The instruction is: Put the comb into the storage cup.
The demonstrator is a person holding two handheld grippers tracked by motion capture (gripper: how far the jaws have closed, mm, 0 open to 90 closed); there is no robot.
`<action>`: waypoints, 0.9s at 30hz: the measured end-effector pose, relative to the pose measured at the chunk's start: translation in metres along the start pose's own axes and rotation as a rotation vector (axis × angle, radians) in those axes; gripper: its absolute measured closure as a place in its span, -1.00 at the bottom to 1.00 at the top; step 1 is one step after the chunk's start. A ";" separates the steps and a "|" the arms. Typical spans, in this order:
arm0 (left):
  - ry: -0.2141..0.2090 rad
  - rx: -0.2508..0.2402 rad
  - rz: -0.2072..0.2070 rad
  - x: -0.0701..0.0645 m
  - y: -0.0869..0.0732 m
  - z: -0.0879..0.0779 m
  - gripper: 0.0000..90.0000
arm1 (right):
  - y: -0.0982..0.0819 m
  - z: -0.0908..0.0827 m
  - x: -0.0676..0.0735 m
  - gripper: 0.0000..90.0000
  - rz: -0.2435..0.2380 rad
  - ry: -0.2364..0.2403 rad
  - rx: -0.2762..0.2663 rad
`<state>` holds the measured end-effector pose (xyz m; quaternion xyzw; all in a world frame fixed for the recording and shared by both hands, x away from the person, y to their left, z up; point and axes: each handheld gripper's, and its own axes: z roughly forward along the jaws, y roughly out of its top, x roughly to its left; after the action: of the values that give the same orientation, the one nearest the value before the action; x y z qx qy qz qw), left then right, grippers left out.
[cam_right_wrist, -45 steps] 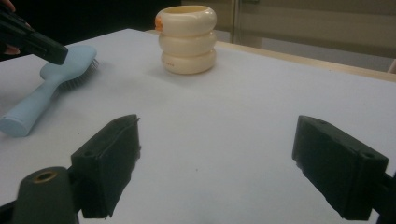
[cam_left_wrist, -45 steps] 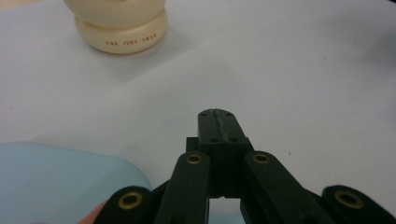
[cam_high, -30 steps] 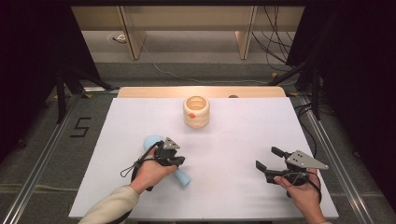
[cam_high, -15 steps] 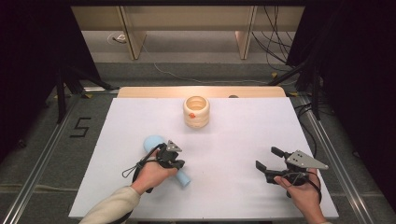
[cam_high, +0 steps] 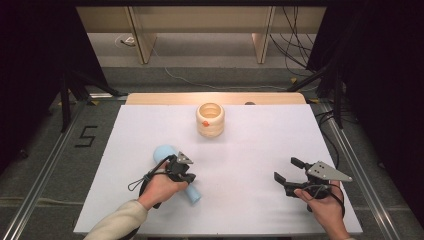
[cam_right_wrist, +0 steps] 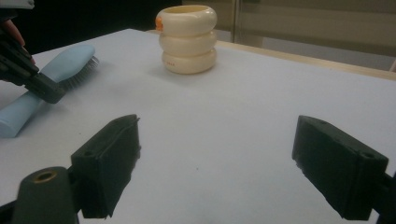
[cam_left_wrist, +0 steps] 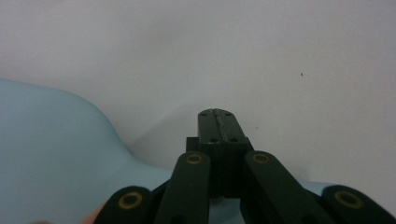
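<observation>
A light blue hairbrush (cam_high: 163, 152) lies at the front left of the white table (cam_high: 250, 145), bristles toward the centre (cam_right_wrist: 63, 60). My left gripper (cam_high: 190, 176) is shut with nothing between its jaws. It hovers over the brush's handle, its tip (cam_left_wrist: 217, 115) pointing at the table just past the brush (cam_left_wrist: 51, 154). The right gripper view shows that tip (cam_right_wrist: 46, 91) close against the brush's side. My right gripper (cam_high: 288, 170) rests at the front right, open and empty (cam_right_wrist: 217, 140). A cream ribbed pot (cam_high: 210, 120) stands upright at the back centre (cam_right_wrist: 187, 39).
A wooden strip (cam_high: 150, 98) borders the table's far edge. Beyond it are a grey floor with cables and wooden furniture legs (cam_high: 140, 40). Black stands (cam_high: 65, 90) flank the table on both sides. Bare white tabletop lies between the two grippers.
</observation>
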<state>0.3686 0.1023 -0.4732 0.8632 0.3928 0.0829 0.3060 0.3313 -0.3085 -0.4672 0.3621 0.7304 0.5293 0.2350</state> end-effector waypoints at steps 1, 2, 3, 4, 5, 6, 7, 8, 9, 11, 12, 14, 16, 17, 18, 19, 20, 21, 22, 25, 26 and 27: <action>0.000 0.006 0.002 0.000 -0.001 -0.002 0.99 | 0.000 -0.001 0.000 -0.64 0.003 -0.002 0.000; -0.002 0.010 -0.001 0.000 -0.003 -0.003 0.99 | 0.000 -0.001 -0.001 -0.64 0.006 -0.002 -0.003; -0.001 0.020 0.000 0.000 -0.004 -0.005 0.99 | 0.000 -0.001 -0.001 -0.64 0.006 -0.002 -0.003; -0.007 0.038 -0.006 0.000 -0.007 -0.009 0.99 | 0.000 -0.001 -0.001 -0.64 0.004 -0.004 0.000; -0.007 0.038 -0.006 0.000 -0.007 -0.009 0.99 | 0.000 -0.001 -0.001 -0.64 0.004 -0.004 0.000; -0.010 0.049 -0.005 0.001 -0.009 -0.010 0.99 | 0.000 -0.001 -0.001 -0.64 0.005 -0.004 0.000; -0.011 0.062 -0.005 0.001 -0.010 -0.011 0.99 | 0.000 -0.001 -0.001 -0.64 0.006 -0.004 0.000; -0.011 0.075 -0.004 0.001 -0.012 -0.012 0.99 | 0.000 -0.001 -0.001 -0.64 0.006 -0.004 0.000; -0.011 0.085 -0.003 0.002 -0.013 -0.013 0.99 | 0.000 -0.001 -0.001 -0.64 0.006 -0.003 0.000; -0.011 0.102 -0.007 0.003 -0.017 -0.014 0.99 | 0.000 -0.001 -0.001 -0.64 0.005 -0.004 -0.001; -0.008 0.115 -0.008 0.004 -0.020 -0.017 0.99 | 0.000 -0.001 -0.001 -0.64 0.005 -0.003 -0.001; -0.009 0.119 -0.012 0.004 -0.023 -0.018 0.99 | 0.000 -0.001 -0.001 -0.64 0.006 -0.003 0.000; -0.006 0.128 -0.014 0.006 -0.027 -0.021 0.99 | 0.000 -0.001 -0.001 -0.64 0.008 -0.003 0.000; -0.004 0.132 -0.020 0.007 -0.030 -0.023 0.99 | 0.000 -0.001 -0.001 -0.64 0.006 -0.003 0.000; -0.001 0.138 -0.021 0.008 -0.032 -0.024 0.99 | 0.000 -0.001 -0.001 -0.64 0.006 -0.003 0.000; 0.001 0.144 -0.022 0.009 -0.034 -0.025 0.99 | 0.000 -0.001 -0.001 -0.64 0.006 -0.001 0.000; 0.005 0.148 -0.026 0.010 -0.037 -0.026 0.99 | 0.000 -0.001 -0.001 -0.64 0.006 -0.001 0.000; 0.001 0.146 -0.030 0.011 -0.039 -0.028 0.99 | 0.000 -0.001 -0.001 -0.64 0.004 -0.002 0.000; 0.003 0.148 -0.029 0.012 -0.040 -0.029 0.99 | 0.000 0.000 -0.001 -0.64 0.004 -0.002 0.000; 0.011 0.157 -0.038 0.016 -0.045 -0.034 0.99 | 0.000 0.000 -0.001 -0.64 0.005 -0.001 0.000; 0.017 0.158 -0.039 0.016 -0.047 -0.035 0.99 | 0.000 0.000 -0.001 -0.64 0.005 -0.001 0.001; 0.017 0.158 -0.039 0.016 -0.047 -0.035 0.99 | 0.000 0.000 -0.001 -0.64 0.005 -0.001 0.001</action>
<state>0.3372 0.1537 -0.4746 0.8761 0.4176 0.0527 0.2352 0.3315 -0.3095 -0.4675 0.3643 0.7297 0.5293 0.2337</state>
